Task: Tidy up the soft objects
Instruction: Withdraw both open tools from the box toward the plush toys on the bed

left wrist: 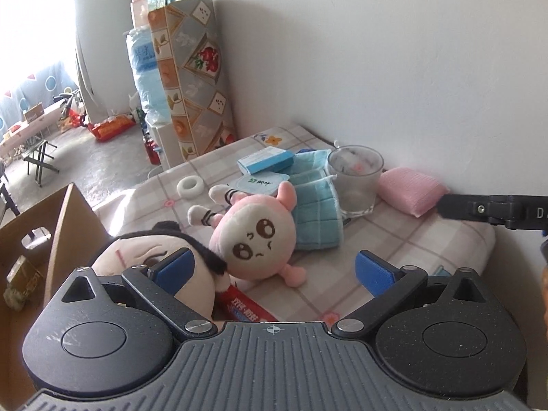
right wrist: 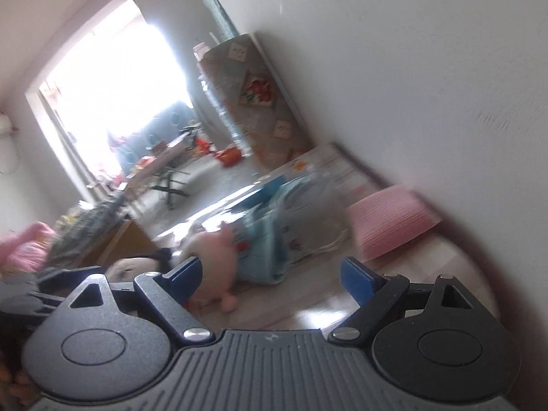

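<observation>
**Both tongs spread, pink plush dead ahead of the left**

While neither pair grips anything, the left tongs stand wide apart low in the frame, and the pink plush doll lies on the checked counter just above and between their blue pads. Its round face is turned toward the camera and its long axis runs away toward the upper left of the frame, legs farthest off. A second, dark-haired plush sits just behind the left-hand pad, beside the cardboard box at the left edge.

The right tongs are also spread — their view is blurred, yet the pink sponge shows right of centre, above and a little beyond the right-hand pad. A blue cloth and a glass cup lie beyond the doll.

Judging by this, the left tongs are nearer the doll — a short advance would straddle its head across the narrow way.
</observation>
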A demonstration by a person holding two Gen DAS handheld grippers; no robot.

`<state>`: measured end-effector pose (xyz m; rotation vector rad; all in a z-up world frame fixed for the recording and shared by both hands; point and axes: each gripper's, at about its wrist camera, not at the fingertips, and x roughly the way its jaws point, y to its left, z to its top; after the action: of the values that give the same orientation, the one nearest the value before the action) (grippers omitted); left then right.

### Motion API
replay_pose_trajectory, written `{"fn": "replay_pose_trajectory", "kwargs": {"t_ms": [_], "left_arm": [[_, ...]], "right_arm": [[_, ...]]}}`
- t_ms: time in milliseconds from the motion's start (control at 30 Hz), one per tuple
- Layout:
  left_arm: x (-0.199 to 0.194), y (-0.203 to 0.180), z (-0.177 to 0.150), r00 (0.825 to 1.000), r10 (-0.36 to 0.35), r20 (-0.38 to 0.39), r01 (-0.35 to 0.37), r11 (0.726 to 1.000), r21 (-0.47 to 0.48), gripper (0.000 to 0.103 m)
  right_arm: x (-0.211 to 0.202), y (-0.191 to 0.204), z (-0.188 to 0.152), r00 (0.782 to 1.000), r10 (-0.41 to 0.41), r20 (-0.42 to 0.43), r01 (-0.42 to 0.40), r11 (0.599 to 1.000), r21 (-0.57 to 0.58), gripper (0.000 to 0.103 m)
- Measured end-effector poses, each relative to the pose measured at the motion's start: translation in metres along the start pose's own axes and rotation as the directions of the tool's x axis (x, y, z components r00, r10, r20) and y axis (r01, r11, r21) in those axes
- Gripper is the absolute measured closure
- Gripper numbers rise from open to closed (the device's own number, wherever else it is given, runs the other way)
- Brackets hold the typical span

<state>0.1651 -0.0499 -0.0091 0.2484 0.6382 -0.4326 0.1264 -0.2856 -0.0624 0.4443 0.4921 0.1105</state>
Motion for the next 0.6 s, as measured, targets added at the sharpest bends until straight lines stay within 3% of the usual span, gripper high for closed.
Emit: {"fn": "replay_pose_trajectory", "kwargs": {"t_ms": [200,367,500,567,600], "left_arm": [[0.019,-0.004,0.006,1.0,-0.011,-0.026,0.011,1.0,0.0,0.003],[0.027,-0.004,0.004,0.999,-0.023,-0.043,0.023,1.0,-0.015,0.003],[0.031,-0.001,0.002,0.998,-0.027,-0.054,0.026,0.999,-0.026,0.003],[0.034,0.002,0.002,0.998,-0.032,-0.061,0.03,0.999,-0.035,0.003],[0.035,0.003,0.002,0.997,-0.034,-0.063,0.032,0.999,-0.04,0.003]], "right_arm": [[0.035,-0.006,0.012,0.981,-0.192,0.025,0.193,0.959,-0.208,0.011],[0.075,-0.011,0.015,0.959,-0.283,-0.007,0.265,0.906,-0.331,0.011],[0.098,-0.019,0.017,0.95,-0.307,-0.056,0.268,0.894,-0.359,0.011],[0.107,-0.024,0.015,0.945,-0.318,-0.074,0.27,0.891,-0.366,0.021],[0.109,-0.026,0.014,0.944,-0.318,-0.083,0.268,0.892,-0.363,0.035]]}}
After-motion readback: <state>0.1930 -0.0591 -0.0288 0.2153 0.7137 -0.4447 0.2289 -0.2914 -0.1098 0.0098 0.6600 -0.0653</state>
